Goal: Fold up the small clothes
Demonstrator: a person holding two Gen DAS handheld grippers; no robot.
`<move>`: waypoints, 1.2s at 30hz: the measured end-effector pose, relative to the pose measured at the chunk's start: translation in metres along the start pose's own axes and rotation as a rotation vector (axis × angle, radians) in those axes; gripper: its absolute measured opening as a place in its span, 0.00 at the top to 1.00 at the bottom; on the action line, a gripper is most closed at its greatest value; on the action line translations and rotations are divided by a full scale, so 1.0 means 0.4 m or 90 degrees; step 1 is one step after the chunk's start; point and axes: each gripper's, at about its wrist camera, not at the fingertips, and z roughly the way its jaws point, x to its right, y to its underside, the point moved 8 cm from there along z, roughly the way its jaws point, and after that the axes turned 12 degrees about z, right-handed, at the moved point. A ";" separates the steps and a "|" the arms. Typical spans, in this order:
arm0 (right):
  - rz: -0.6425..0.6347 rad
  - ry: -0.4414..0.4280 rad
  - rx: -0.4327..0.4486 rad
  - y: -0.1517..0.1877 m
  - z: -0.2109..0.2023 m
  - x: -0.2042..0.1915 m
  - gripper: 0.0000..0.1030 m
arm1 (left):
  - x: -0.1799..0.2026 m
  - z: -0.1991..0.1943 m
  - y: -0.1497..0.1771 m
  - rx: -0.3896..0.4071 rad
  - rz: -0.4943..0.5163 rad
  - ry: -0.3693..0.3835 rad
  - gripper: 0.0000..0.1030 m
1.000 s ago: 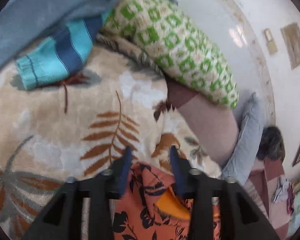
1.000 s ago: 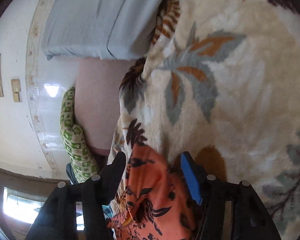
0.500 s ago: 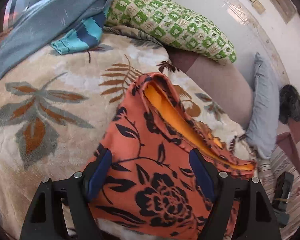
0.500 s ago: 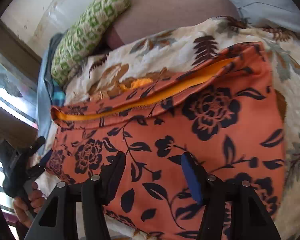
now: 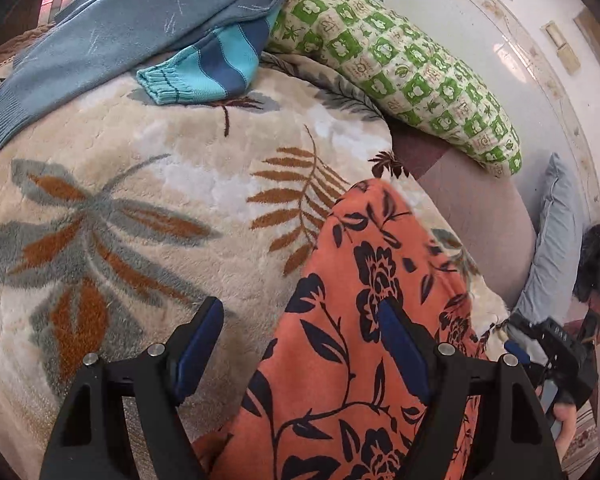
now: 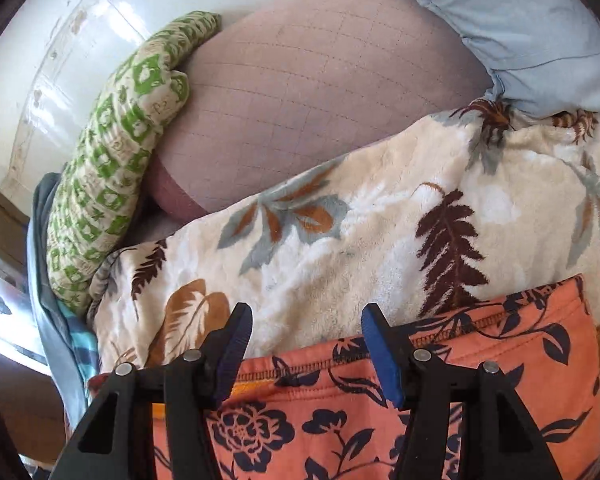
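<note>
An orange garment with black flowers [image 5: 340, 260] lies spread on a cream leaf-patterned blanket [image 5: 140, 160]. My left gripper [image 5: 300, 316] hangs open over the garment's left edge, one finger above the blanket and one above the cloth, gripping nothing. In the right wrist view the garment [image 6: 500, 360] fills the bottom, its stitched hem towards the blanket [image 6: 340, 240]. My right gripper [image 6: 306, 326] is open just above that hem and holds nothing. A hand [image 5: 566, 420] carrying the other tool shows at the right edge of the left wrist view.
A blue-grey sweater [image 5: 120, 28] and a teal striped sleeve [image 5: 204, 68] lie at the blanket's far side. Beside them is a green patterned pillow [image 5: 400, 64] [image 6: 112, 152]. A mauve quilted mattress [image 6: 320, 100] and a light blue pillow [image 6: 520, 12] border the blanket, against a white wall.
The orange garment, bunched between both pairs of fingers a second ago, now lies flat. The left gripper has shifted to its left edge. The right one has rolled and pulled back to the hem.
</note>
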 end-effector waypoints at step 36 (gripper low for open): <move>-0.124 -0.055 -0.136 0.389 0.097 -0.333 0.54 | -0.053 -0.080 -0.048 0.009 0.091 -0.108 0.22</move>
